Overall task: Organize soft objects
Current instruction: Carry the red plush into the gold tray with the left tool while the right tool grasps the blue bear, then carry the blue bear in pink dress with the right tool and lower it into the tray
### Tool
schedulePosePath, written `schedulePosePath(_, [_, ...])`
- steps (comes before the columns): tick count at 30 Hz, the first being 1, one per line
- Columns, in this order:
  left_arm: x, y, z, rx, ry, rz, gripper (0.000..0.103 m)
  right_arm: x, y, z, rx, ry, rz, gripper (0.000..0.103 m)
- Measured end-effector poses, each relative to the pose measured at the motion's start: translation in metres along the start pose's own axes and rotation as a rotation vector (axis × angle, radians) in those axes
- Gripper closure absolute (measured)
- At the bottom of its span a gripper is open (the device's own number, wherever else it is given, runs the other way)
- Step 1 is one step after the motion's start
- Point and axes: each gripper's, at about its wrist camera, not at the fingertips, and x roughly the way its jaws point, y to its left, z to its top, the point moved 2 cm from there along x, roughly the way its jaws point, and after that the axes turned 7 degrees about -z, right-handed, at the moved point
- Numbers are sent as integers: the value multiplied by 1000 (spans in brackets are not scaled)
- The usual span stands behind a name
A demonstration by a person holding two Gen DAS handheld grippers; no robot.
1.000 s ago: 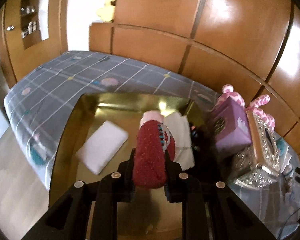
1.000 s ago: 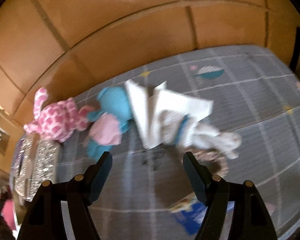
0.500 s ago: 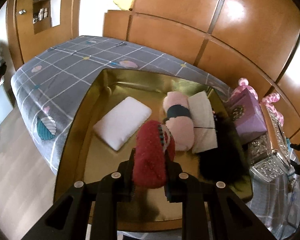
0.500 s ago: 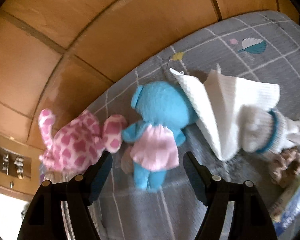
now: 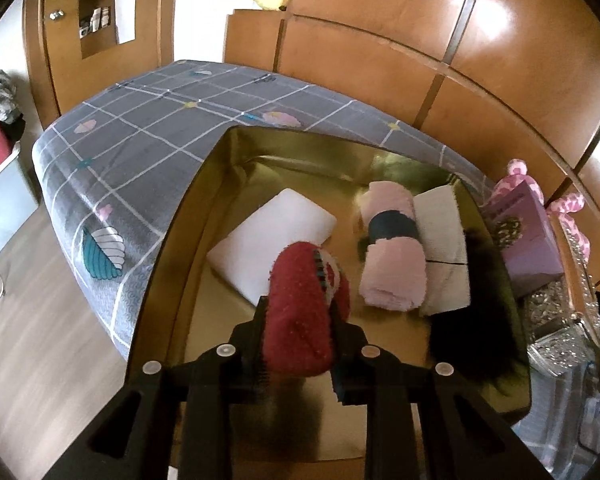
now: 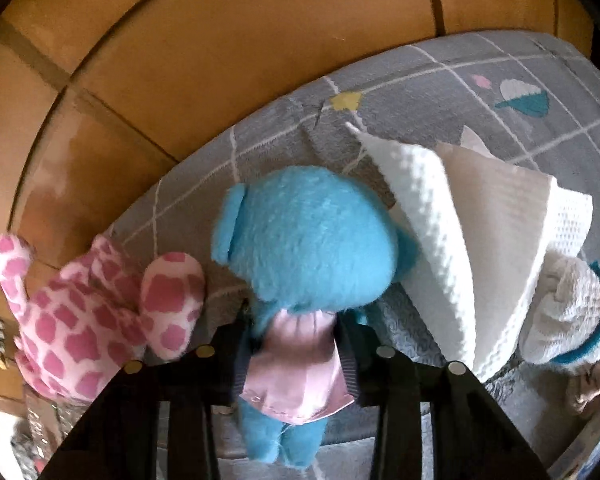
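Note:
A red speckled sock roll (image 5: 300, 292) sits between the fingers of my left gripper (image 5: 300, 320), just above the gold tray (image 5: 220, 152). The jaws are opening, but the pads still press on the roll. In the tray lie a white pad (image 5: 272, 236), a pink roll with a dark band (image 5: 392, 252) and a folded white cloth (image 5: 444, 248). My right gripper (image 6: 294, 320) is closing on a blue plush toy (image 6: 312, 240) that lies on the bed. Its pads squeeze the toy's pink dress at the waist.
A pink spotted plush (image 6: 92, 312) lies left of the blue toy; a white knitted cloth (image 6: 460, 240) and a teal-banded sock (image 6: 568, 320) lie right. A black fluffy thing (image 5: 476, 320), purple box (image 5: 524, 232) and glittery box (image 5: 560, 312) crowd the tray's right side. Wooden panels (image 6: 220, 40) back the bed.
My left gripper has sunk toward the tray with the red roll. My right gripper has swept left from the white cloth to the blue toy, and its wide jaws have closed around it.

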Motion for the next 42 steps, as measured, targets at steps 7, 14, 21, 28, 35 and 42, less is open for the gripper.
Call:
schedulePosePath(7, [4,-2,4,0,-4,21,42,5,4,4,-33,25,8,64])
schedulePosePath(14, [-12,-12,7,40,-49,58,33,7,10,8,-49,19,-22,67])
schedulePosePath(21, [-32,-29,3,93,-91,60,31,3,21,14,-38,-13,-29,71])
schedulePosePath(28, [-40,-38,-2,112,-99,38,31,-22,52,34,-80,-64,1,71])
schedulePosePath(35, [-44,-39,-7,114,-97,34,31,-56,100,53,-160,-133,44,71])
schedulePosePath(42, [-47,-36,-10,110,-98,29,31,-100,159,55,-284,-211,124,71])
